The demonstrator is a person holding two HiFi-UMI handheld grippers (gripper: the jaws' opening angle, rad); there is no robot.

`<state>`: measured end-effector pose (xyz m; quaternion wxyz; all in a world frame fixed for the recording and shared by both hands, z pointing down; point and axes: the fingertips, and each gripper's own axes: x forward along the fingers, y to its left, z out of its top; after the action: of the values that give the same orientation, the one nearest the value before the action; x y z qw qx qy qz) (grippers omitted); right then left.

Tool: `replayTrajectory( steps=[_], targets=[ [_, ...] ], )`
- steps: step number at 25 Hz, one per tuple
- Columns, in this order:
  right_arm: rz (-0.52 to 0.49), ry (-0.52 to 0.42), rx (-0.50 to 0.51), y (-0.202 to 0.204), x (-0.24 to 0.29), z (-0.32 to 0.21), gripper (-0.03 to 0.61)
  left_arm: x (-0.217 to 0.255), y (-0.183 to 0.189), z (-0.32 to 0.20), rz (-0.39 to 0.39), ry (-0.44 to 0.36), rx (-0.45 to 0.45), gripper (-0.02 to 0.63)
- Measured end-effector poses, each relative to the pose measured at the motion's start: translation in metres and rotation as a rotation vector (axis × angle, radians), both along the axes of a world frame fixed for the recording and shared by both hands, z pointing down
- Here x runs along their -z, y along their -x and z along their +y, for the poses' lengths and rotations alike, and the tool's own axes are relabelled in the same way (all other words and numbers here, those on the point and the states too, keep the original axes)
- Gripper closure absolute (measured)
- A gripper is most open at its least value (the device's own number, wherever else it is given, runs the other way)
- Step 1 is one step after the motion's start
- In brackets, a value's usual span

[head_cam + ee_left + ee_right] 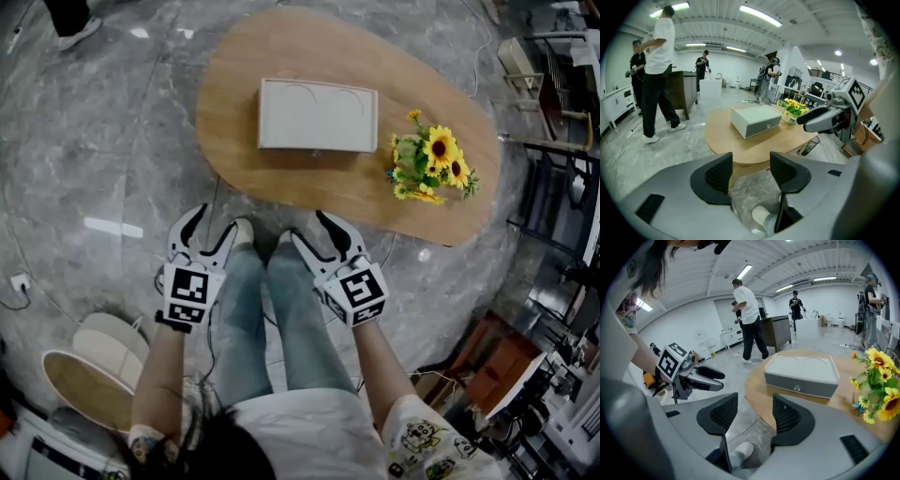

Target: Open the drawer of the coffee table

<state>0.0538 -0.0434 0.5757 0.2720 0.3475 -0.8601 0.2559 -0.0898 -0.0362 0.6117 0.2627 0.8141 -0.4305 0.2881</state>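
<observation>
A small grey-white drawer box sits shut on the oval wooden coffee table, its knob facing me. It also shows in the left gripper view and in the right gripper view, where its knob is clear. My left gripper and right gripper hang side by side over my knees, short of the table's near edge. Both are open with nothing between the jaws. Each gripper appears in the other's view.
A bunch of sunflowers stands on the table right of the box. My legs and white shoes are below the grippers. Round white and wooden pieces lie at the lower left. Several people stand farther back near a dark counter.
</observation>
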Motion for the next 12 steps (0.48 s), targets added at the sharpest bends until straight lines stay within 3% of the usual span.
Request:
replayTrajectory(
  steps=[12],
  targets=[
    [0.034,0.031,0.113,0.009,-0.054,0.003,0.377,-0.1,0.0,-0.002,-0.079,0.089,-0.127,0.388]
  ],
)
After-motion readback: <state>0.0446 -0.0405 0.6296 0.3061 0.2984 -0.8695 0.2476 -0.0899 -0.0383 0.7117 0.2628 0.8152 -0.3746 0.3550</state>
